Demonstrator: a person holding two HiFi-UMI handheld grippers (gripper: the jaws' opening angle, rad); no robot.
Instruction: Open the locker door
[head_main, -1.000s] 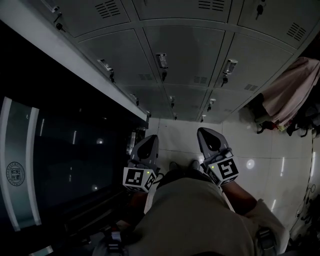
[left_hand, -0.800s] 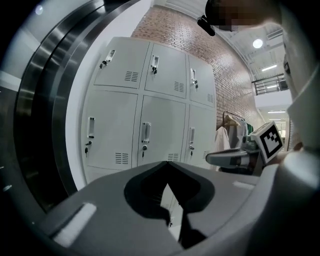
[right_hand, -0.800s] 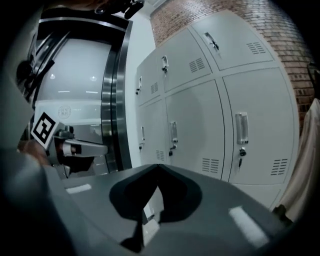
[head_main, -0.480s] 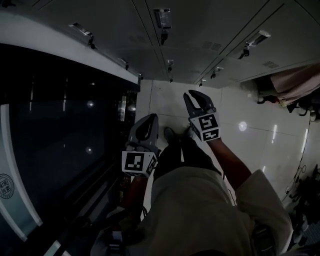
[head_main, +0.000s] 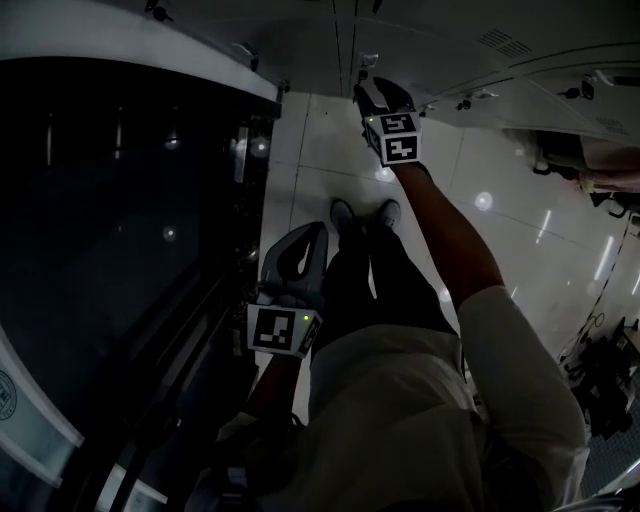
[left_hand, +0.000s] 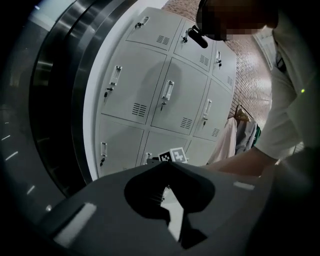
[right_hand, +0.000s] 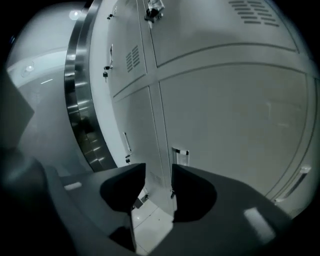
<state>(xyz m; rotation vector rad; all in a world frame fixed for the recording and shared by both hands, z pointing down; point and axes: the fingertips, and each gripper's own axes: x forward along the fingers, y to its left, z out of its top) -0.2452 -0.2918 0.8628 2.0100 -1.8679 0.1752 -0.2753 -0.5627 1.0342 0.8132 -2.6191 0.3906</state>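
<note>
Right claw (right_hand: 158, 175) is opening, nothing between its tips yet, close to the locker door (right_hand: 230, 125) filling frame right. The handle (right_hand: 180, 154) sits just beyond; best to straddle it squarely before squeezing. Left claw (left_hand: 167, 164) hangs closed, empty.

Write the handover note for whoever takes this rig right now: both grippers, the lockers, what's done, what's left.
Left gripper: fingers shut with nothing between them, held back from the lockers.
Right gripper: stretched out toward the lockers, fingers opening, nothing between them. A locker door and its handle are just ahead.
Lockers: every door in view looks closed.
Done: the reach toward the door.
Left: close the right fingers on the handle, then pull the door open.
</note>
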